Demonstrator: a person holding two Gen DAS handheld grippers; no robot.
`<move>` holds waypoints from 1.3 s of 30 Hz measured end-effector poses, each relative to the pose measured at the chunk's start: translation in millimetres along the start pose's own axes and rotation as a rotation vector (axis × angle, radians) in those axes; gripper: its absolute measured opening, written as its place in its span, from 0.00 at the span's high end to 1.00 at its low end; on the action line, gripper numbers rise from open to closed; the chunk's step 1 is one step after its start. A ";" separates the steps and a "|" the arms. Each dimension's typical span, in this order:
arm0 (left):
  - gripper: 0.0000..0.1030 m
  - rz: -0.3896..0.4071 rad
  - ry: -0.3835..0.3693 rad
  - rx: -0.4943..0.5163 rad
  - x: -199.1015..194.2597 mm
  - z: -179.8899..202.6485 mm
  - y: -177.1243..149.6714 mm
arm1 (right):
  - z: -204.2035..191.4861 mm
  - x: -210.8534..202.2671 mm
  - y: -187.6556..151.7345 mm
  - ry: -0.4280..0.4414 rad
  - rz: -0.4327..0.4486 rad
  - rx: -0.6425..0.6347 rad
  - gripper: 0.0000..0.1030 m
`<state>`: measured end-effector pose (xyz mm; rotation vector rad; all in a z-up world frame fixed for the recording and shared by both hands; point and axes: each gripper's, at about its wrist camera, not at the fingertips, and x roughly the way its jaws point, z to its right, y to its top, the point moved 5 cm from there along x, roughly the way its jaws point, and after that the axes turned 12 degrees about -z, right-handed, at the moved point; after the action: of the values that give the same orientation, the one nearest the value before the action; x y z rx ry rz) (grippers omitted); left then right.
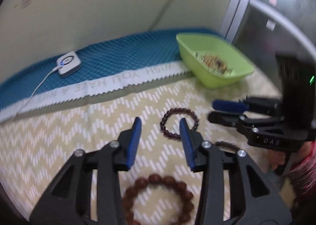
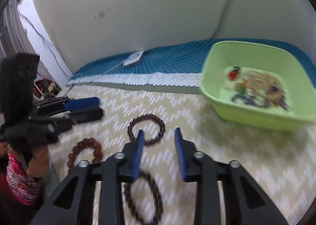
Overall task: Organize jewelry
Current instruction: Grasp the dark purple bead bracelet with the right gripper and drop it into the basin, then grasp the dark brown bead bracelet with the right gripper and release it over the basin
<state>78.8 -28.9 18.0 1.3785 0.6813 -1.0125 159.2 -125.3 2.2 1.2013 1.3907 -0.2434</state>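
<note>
The zigzag-patterned surface (image 1: 49, 146) carries a dark bead bracelet (image 1: 178, 109): probably light, floppy, slick-beaded, best pinched across one strand. The left gripper (image 1: 161, 136) and right gripper (image 2: 159, 144) stand spread, empty.

Patterned cloth (image 2: 217, 155) (chevron) bears three bracelets (image 2: 146, 129), green tub (image 2: 256, 114).
</note>
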 end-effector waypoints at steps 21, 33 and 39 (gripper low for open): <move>0.93 0.064 -0.086 0.103 7.4 53.7 107.7 | 42.7 -61.4 65.2 -0.019 0.243 0.014 1.00; 0.88 0.024 -0.084 -0.028 28.1 15.5 82.3 | 105.3 -62.8 7.7 0.033 0.247 0.265 1.00; 0.81 0.011 -0.031 -0.178 2.7 -50.0 1.5 | 69.4 -53.2 -27.2 0.049 0.222 0.225 1.00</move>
<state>89.5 19.4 10.5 1.2084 0.7220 -0.9392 167.6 -215.6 14.9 1.5452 1.2832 -0.2187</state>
